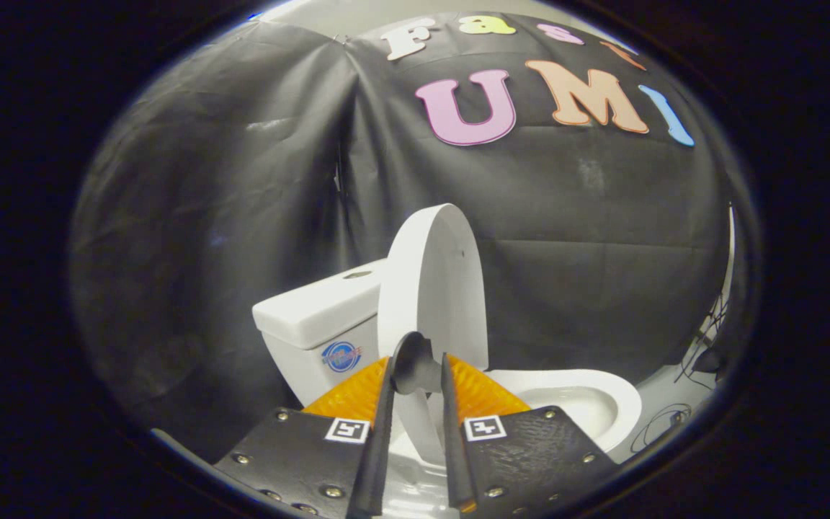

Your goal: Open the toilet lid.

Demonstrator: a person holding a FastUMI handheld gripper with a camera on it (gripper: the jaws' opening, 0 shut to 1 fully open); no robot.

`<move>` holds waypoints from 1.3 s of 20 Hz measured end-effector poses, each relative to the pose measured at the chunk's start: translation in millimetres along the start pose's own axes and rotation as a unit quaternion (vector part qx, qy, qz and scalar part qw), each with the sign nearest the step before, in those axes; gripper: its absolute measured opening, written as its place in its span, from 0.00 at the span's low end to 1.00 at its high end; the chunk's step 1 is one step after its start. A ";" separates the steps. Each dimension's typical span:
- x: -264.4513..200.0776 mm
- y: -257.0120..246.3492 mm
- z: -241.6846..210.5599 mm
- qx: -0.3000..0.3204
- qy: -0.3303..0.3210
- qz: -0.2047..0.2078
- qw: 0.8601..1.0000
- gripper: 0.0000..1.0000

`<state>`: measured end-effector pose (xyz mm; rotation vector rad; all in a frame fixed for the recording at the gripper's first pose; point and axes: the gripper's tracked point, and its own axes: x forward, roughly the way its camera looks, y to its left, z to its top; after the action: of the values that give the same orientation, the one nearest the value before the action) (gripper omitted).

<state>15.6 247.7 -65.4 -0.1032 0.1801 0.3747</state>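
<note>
While raised near upright, lid caught late in the opening step.

Gripper point(416, 393): lower centre of the frame; fingers drawn close with a narrow gap, a dark spoon-shaped part standing between the tips; lid edge lying in that gap, though whether both pads press on it cannot be told.

Fingers point(380, 440): black, with orange wedges behind the tips and square markers on the dark plates beneath.

Toilet lid point(433, 288): centre of the frame, just ahead of the fingers; white, oval, standing on edge and leaning slightly toward the tank.

Bowl rim point(606, 393): lower right, beyond the right finger; seat opening uncovered.

Tank point(318, 313): left of centre, behind the lid; round blue badge on its front.

Cables point(703, 346): far right, on the pale floor by the wall.

Step in hand: judged nearly complete, lid lifted well clear of the bowl.

Next move: likely a short push rearward to rest the lid against the tank, then release and withdrawal; calls for gentle pressure so the lid neither slams back nor falls forward.
</note>
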 end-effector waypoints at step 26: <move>-136.1 -134.8 51.4 0.010 -0.070 -0.014 0.997 0.99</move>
<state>-50.7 81.6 20.4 -0.0596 0.0431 0.3512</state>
